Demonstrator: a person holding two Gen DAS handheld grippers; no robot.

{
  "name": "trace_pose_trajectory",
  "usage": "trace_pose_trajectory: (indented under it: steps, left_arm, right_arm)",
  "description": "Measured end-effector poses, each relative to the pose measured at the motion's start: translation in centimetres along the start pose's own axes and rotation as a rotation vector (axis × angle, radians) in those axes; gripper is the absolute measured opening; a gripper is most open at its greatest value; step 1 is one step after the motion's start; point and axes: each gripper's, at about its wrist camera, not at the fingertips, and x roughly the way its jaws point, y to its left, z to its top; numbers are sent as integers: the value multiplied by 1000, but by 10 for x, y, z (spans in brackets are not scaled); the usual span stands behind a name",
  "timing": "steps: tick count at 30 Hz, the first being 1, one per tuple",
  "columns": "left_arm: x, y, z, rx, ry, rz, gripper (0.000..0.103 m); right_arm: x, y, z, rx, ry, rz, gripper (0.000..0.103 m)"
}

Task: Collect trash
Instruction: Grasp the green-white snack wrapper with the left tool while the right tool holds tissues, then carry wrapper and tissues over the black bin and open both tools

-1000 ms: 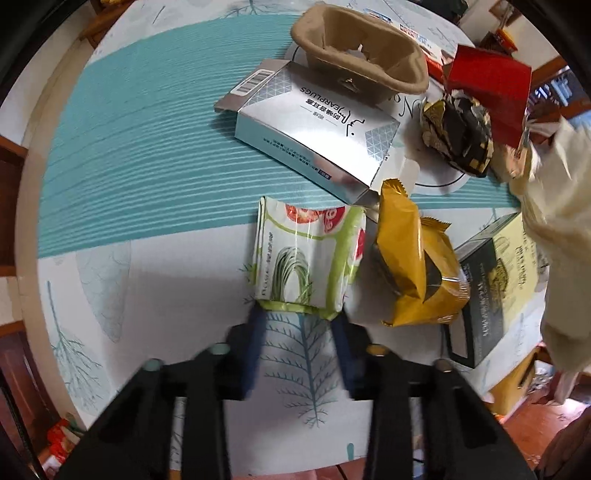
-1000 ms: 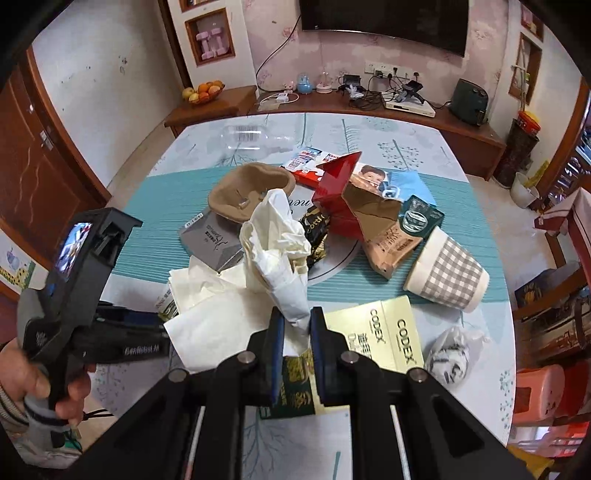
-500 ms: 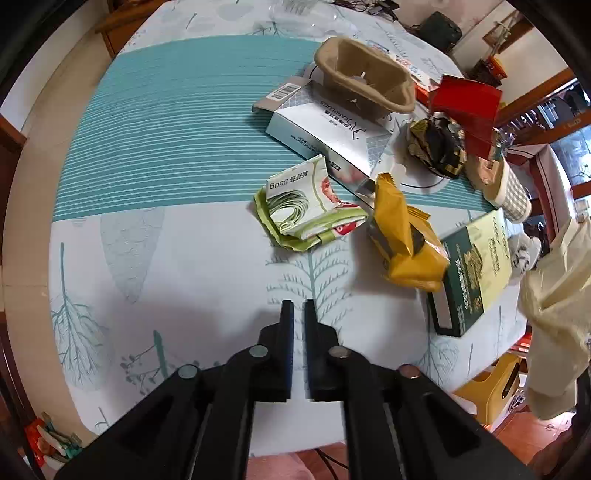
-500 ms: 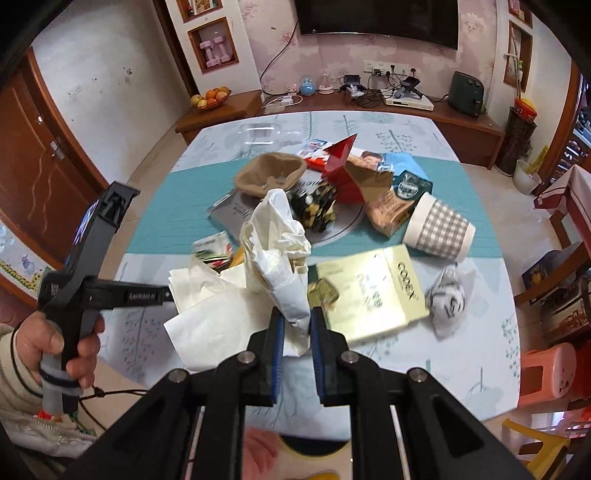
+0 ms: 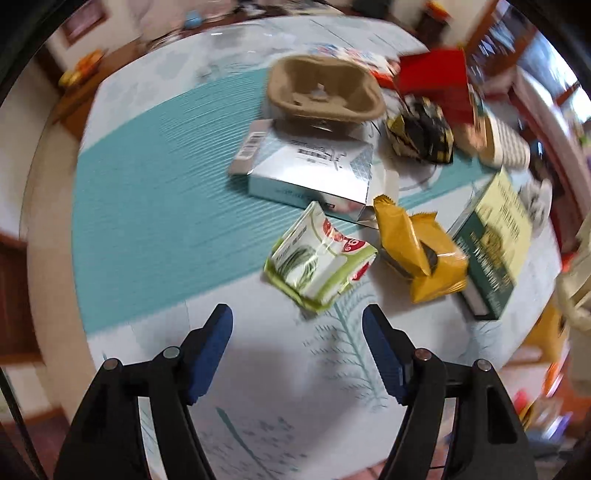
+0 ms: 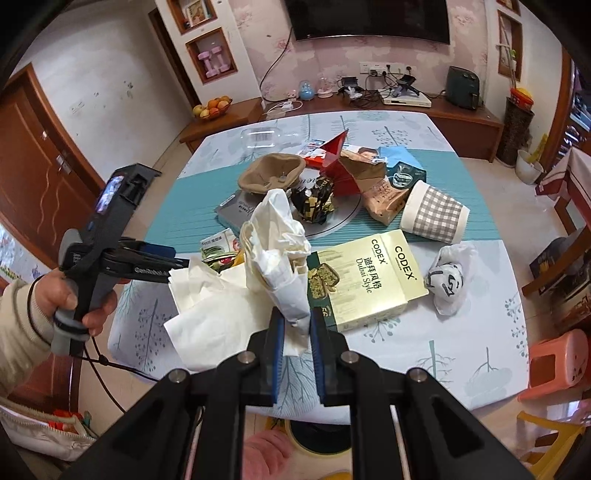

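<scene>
My left jaws (image 5: 297,325), pressed together half a second ago, are now opening, nothing between them; the green-and-white wrapper (image 5: 319,260) lies on the surface (image 5: 147,221) just ahead, ready to be grabbed. My right jaws (image 6: 296,326) pinch a wad of tissue (image 6: 275,240). A yellow packet (image 5: 417,254) touches the wrapper's right side, a silver box (image 5: 306,168) crowding behind.

a: what sort of place is this?
b: a home living room. a wall tv (image 6: 367,18) hangs at twelve o'clock above a long wooden sideboard (image 6: 443,110) with chargers and cables.
a: anything else homely?
b: a fruit bowl (image 6: 213,107) at eleven, pink dumbbells (image 6: 212,61) in a wall niche, and a worktop (image 6: 461,350) under a leaf-print cloth.
</scene>
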Motion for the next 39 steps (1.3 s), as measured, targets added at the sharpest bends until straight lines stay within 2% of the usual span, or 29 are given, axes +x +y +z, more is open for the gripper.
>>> trace_pose_trajectory:
  steps: [4,7,11,13,15,18,23,29,35,39]
  left_arm:
    - [21,-9,18,126,67,6,71]
    - [34,-15,30,197,86,30,71]
    - [43,-9,46,198,103,20,71]
    - [42,-6,52,189,99,-3,57]
    - [41,1,58,188,98,-3,36]
    - [32,8,56,172,62,-29,22]
    - [8,21,37,119,6,-50,16]
    - [-23,19,2,30,-35,-67,15]
    - [-65,-35,-62,-56,-101,-96,15]
    - [-92,-70,-108,-125,-164,-115,15]
  right_arm:
    - [8,-1,1,38,-1,-6,13]
    - [16,-3,1,67,6,-9,13]
    - [24,-2,2,85,10,-21,13]
    - [26,-1,2,95,12,-25,13]
    - [27,-1,3,103,14,-25,13]
    - [29,1,2,107,23,-27,13]
    - [26,8,2,86,28,-14,13]
    - [9,18,-3,29,19,18,13]
    - [-23,19,-26,-38,2,77,13]
    - [-48,9,-54,-64,17,138,13]
